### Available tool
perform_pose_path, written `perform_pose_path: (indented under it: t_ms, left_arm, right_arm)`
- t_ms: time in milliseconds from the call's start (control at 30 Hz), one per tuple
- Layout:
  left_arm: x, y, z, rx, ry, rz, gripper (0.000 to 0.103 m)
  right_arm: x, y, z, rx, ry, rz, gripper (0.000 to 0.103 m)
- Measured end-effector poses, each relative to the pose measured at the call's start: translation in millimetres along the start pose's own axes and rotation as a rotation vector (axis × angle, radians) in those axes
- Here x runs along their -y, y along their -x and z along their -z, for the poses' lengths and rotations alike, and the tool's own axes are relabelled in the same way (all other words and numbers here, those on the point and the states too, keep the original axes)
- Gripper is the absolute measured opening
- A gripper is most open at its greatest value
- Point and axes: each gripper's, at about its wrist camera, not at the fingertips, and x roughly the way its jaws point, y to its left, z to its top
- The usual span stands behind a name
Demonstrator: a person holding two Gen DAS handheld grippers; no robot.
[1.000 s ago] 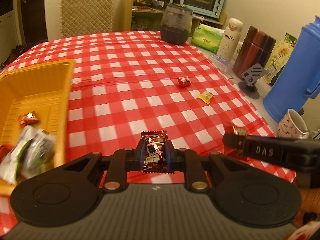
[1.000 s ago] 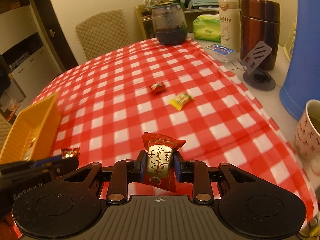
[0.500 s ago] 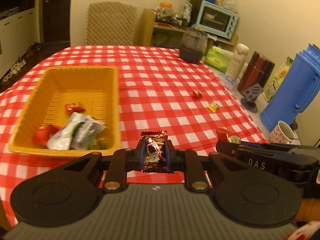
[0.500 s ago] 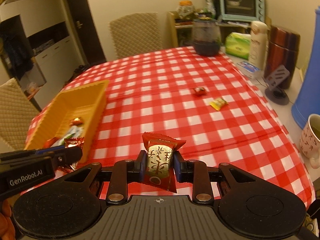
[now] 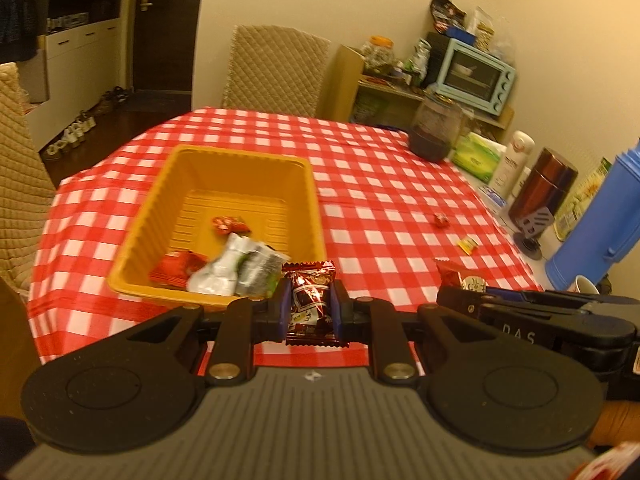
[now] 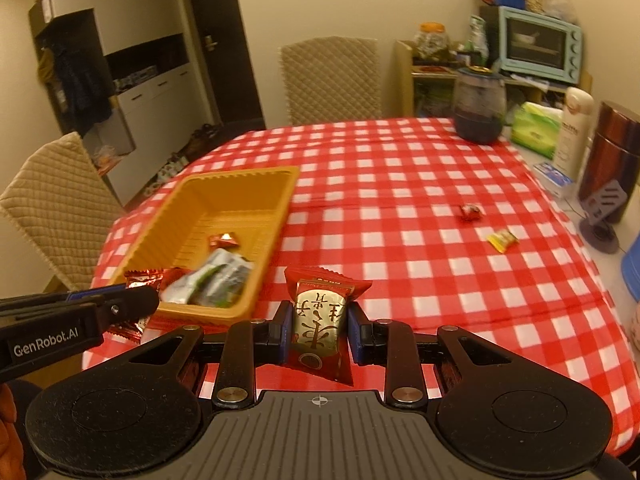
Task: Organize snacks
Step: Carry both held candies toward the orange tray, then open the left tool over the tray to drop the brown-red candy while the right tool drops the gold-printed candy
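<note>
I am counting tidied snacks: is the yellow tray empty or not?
Not empty: the yellow tray holds several wrapped snacks near its close end.

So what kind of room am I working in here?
Most likely a home dining room or eat-in kitchen: a table under a red-and-white checked cloth, quilted beige chairs around it, a light blue countertop toaster oven on a wooden shelf, and a row of shoes by the dark door.

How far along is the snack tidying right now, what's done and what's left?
Done: several wrapped snacks already lie in the yellow tray.

In hand: the left gripper is shut on a dark brown snack packet, and the right gripper is shut on a red and gold snack packet; neither is in the tray yet.

Left: a small red candy and a yellow candy on the checked tablecloth.
</note>
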Motion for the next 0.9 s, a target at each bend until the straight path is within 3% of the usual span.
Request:
perform_pose_path:
  t_ms: [900]
  left_arm:
    - [-47,8,-13,0.029,0.075,-0.063,0.018]
  right_arm:
    - [-49,-27,-14,-0.008,0.087,-0.067,0.029]
